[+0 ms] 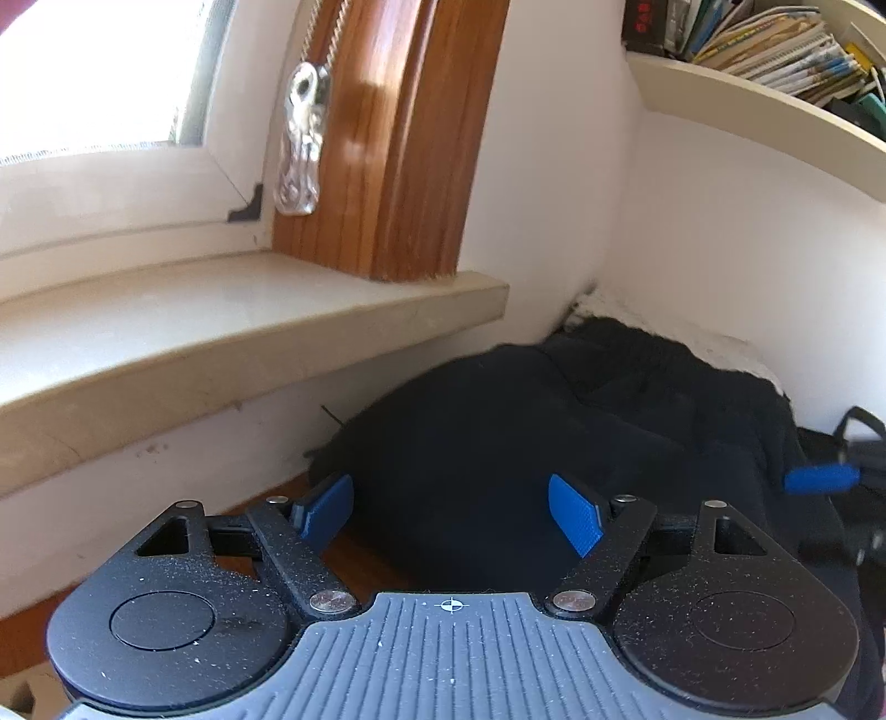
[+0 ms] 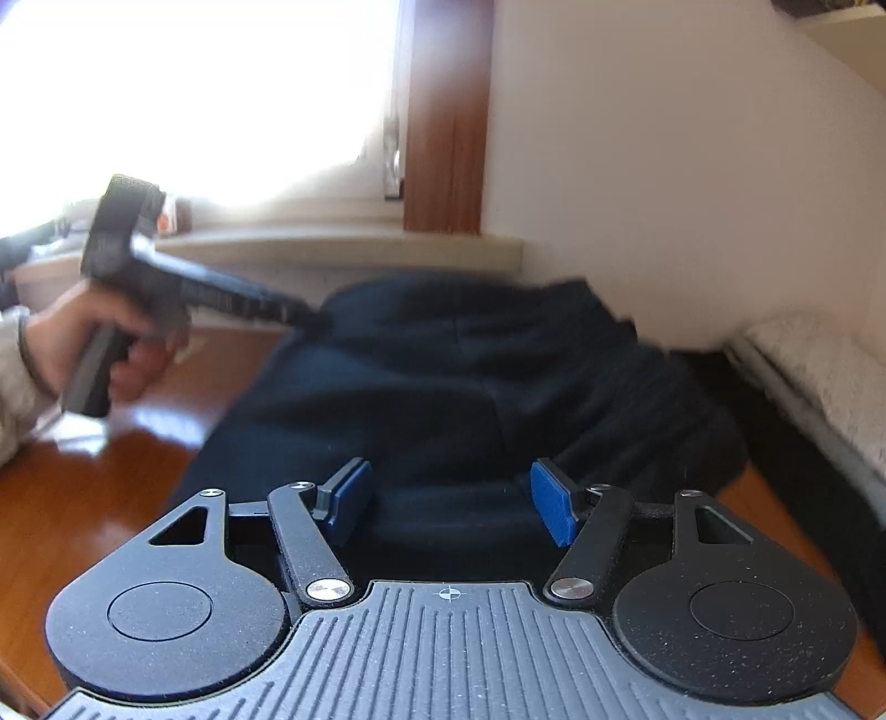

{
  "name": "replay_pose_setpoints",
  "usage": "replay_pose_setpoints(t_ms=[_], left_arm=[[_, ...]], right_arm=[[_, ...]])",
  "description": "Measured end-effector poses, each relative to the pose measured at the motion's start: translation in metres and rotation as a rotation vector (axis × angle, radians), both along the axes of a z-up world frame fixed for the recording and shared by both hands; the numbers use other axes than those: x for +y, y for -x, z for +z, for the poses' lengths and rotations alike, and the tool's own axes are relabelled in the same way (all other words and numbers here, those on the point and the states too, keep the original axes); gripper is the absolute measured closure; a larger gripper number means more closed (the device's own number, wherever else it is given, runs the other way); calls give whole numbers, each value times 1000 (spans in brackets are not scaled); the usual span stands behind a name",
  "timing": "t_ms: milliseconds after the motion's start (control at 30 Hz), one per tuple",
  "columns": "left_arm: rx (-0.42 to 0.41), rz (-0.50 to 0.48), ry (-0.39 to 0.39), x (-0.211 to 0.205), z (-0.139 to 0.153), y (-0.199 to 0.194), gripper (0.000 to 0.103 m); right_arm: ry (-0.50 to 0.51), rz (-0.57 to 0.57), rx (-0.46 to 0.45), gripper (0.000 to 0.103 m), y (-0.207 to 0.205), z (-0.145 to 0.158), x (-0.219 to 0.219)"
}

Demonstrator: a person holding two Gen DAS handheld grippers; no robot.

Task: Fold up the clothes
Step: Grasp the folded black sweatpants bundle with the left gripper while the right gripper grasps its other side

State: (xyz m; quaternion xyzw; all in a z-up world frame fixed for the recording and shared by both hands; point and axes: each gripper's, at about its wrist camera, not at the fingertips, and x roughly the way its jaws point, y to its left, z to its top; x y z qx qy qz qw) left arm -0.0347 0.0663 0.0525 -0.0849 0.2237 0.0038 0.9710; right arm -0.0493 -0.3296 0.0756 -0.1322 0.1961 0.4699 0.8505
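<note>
A dark navy garment [image 1: 554,432] lies crumpled in a heap on the wooden table [image 1: 360,559], against the wall corner. My left gripper [image 1: 451,515] is open just above the heap's near edge, with nothing pressed between its blue pads. The right wrist view shows the same garment [image 2: 470,376] spread wider, with my right gripper [image 2: 451,501] open over its near edge and holding nothing. A hand [image 2: 83,332] holds the left tool, whose fingers [image 2: 260,302] reach the garment's far left edge. One blue pad [image 1: 819,479] of the right gripper shows at the far right, blurred.
A pale window sill [image 1: 221,321] juts out over the table on the left, beside a wooden frame post [image 1: 410,138]. White textured cloth [image 2: 819,365] lies along the wall at right. A shelf of books [image 1: 775,50] hangs above. Bare table [image 2: 83,498] extends to the left.
</note>
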Motion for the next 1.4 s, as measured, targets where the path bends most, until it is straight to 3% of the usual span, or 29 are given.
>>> replay_pose_setpoints(t_ms=[133, 233, 467, 567, 600, 633, 700, 900, 1033, 1200, 1300, 1400], left_arm=[[-5, 21, 21, 2, -1, -1, 21], [-4, 20, 25, 2, -2, -1, 21], [-11, 9, 29, 2, 0, 0, 20], [-10, 2, 28, 2, 1, 0, 19], [-8, -2, 30, 2, 0, 1, 19], [-5, -8, 31, 1, 0, 1, 19], [7, -26, 28, -1, -1, -1, 19], [15, -40, -13, -8, -1, -2, 17], [18, -40, -17, -9, -3, -1, 16], [16, -41, -27, -10, -3, 0, 16], [11, -37, -22, -10, -2, 0, 16], [12, -35, -18, -9, -2, 0, 16]], right_arm=[[28, 26, -1, 39, -5, -4, -8], [125, 32, -90, 39, -2, -6, -8], [214, 4, -179, 39, -15, -12, -16], [265, -83, -248, 39, -34, -12, -19], [292, -148, -290, 34, -44, -14, -20], [289, -196, -291, 32, -54, -14, -24], [212, -232, -206, 33, -69, -13, -36], [159, -271, -269, 32, -41, -12, -30], [48, -233, -259, 31, -11, -1, -26], [-57, -85, -127, 27, 22, -3, -10], [-77, -8, -61, 25, 34, -15, 1], [-47, 2, -78, 23, 42, -26, 10]])
